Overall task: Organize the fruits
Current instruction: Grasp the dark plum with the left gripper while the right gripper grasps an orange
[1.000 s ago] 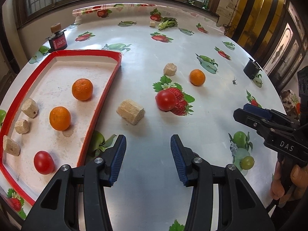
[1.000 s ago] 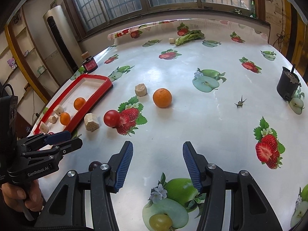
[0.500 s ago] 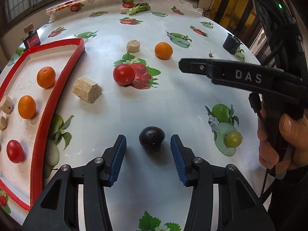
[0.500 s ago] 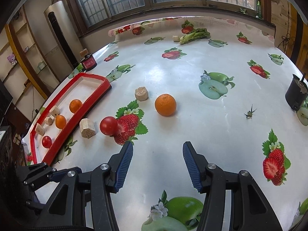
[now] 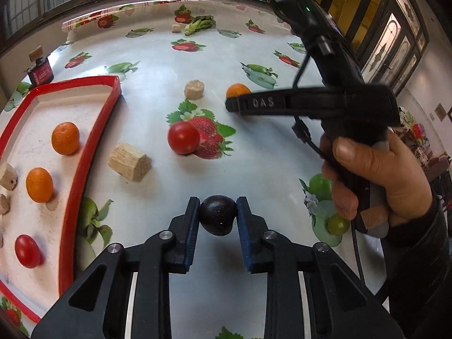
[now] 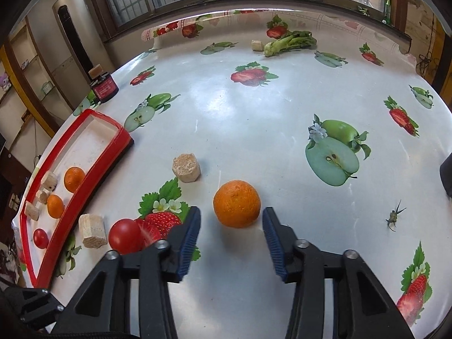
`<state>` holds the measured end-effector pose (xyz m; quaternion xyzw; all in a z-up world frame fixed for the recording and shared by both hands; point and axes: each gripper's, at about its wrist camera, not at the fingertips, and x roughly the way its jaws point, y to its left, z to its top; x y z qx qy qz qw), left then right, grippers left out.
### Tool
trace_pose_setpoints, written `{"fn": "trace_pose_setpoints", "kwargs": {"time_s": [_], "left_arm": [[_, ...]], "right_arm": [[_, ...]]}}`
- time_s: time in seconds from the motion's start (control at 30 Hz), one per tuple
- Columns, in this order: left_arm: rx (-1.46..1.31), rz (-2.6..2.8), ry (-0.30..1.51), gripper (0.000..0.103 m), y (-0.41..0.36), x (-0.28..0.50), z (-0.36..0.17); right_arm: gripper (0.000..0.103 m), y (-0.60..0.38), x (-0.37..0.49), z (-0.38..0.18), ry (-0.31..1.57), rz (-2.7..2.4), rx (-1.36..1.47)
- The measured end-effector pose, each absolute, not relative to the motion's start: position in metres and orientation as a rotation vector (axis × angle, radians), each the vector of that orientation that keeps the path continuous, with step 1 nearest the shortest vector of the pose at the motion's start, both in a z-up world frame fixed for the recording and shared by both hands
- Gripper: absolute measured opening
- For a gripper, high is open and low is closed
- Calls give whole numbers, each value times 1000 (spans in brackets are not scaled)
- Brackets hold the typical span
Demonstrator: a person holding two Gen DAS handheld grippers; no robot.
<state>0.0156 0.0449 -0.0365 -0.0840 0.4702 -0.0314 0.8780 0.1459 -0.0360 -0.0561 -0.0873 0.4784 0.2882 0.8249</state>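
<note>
Soft window daylight, glare on the tablecloth [image 6: 226, 96], fisheye-warped edges.

Round table [image 6: 254, 118], fruit-print cloth; on it: red tray [image 6: 118, 138] at left, loose orange [image 6: 236, 204], tomato [image 6: 125, 236], two wood blocks [image 6: 186, 167], greens [image 6: 291, 42], dark jar [image 6: 104, 87]

Glossy oilcloth table [image 6: 254, 130]; rough wood blocks [image 5: 129, 162]; matt plum [image 5: 218, 214].

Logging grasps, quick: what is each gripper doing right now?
Left gripper: shut on the dark plum.
Right gripper: jaws just closing, open, pads either side of the orange, not touching it.
</note>
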Motion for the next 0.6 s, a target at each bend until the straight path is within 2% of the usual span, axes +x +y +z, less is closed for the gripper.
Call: {"fn": "trace_pose_setpoints", "kwargs": {"time_s": [0.2, 0.27, 0.3, 0.33, 0.4, 0.6], "left_arm": [[-186, -10, 941, 23, 64, 20, -24], [-188, -4, 933, 23, 66, 19, -20], [-189, -1, 930, 23, 67, 17, -19], [-188, 0, 926, 23, 67, 16, -18], [-188, 2, 924, 23, 68, 14, -17], [-201, 11, 926, 23, 73, 13, -18]], "right_arm": [[20, -41, 130, -50, 997, 651, -171], [19, -41, 125, -48, 988, 657, -182], [23, -40, 125, -48, 989, 653, -190], [31, -39, 126, -48, 991, 644, -195], [42, -39, 131, -49, 984, 625, -188], [43, -30, 147, -53, 993, 614, -178]]}}
